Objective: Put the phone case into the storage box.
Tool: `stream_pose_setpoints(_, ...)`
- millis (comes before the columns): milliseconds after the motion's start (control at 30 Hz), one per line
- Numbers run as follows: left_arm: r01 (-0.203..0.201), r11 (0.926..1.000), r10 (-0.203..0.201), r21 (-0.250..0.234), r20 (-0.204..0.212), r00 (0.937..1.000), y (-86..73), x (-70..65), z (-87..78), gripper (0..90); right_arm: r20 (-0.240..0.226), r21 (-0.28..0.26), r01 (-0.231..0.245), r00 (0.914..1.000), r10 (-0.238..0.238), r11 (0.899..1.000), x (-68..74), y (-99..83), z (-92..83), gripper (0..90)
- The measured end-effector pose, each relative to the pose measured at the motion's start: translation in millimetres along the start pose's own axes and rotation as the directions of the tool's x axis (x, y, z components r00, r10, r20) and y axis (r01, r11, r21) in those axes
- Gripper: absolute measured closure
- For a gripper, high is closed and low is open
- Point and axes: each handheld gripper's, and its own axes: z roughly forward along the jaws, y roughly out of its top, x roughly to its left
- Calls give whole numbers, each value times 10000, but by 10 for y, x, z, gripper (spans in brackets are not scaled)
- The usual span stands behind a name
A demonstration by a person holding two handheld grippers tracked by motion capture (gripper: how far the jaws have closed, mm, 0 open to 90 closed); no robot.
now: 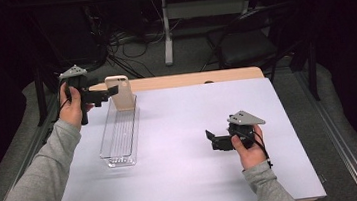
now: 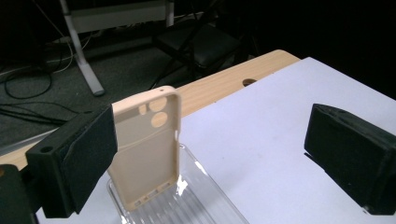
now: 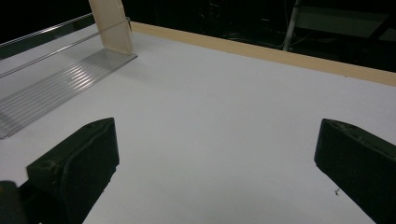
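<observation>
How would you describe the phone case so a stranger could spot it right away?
On the white table, find the clear ribbed tray at the left. The phone case stands upright at its far end: beige, with round camera cutouts, the sole opaque thing there.

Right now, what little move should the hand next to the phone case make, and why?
Probably draw the left gripper a little back from the phone case. Its jaws are open and not pressing on the case, which stands upright by itself at the far end of the clear tray. Pulling straight away should keep a jaw from bumping it over.
</observation>
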Motion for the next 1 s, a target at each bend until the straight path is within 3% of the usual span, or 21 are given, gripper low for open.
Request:
stream_pose_setpoints(267,-128,9998,137,-160,581,9982,43,-172,-78,29,-160,27,83,9998,-83,10000,-31,74,-55,0)
stream_pose_setpoints(533,-603,9981,588,136,938,9939,49,-374,-136,24,-287,108,102,9995,-99,9999,-78,145,-127,0)
stream_pose_setpoints(633,-593,9981,575,134,1114,9921,51,-457,-182,24,-313,194,113,9995,-107,9997,-91,159,-157,0)
stream_pose_setpoints(767,-772,9969,740,168,1430,9869,42,-589,-250,24,-314,227,168,9994,-161,9996,-116,162,-210,0)
stream_pose_setpoints(933,-699,9975,710,-125,1826,9806,-29,-734,-369,24,-332,208,263,9991,-256,9994,-138,159,-300,0)
stream_pose_setpoints(1000,-842,9963,863,-190,1913,9777,-68,-789,-421,24,-354,205,279,9990,-272,9994,-144,155,-343,0)
